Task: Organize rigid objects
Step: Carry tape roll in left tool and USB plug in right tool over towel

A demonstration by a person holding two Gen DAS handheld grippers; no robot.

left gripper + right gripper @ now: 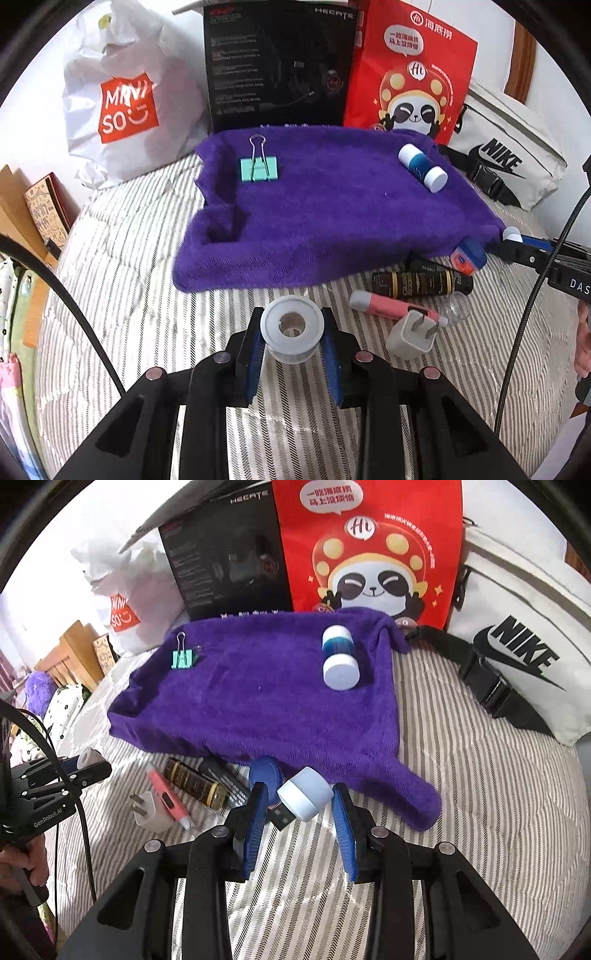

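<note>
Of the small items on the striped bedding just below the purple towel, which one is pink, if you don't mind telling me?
The pink pen-shaped item, lying beside the white plug adapter. The bottle behind it is black with gold bands, and the adapter is white.

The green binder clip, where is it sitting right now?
The green binder clip lies on the purple towel, near its far left corner in both views, in front of the black box and well left of the blue-and-white bottle.
</note>
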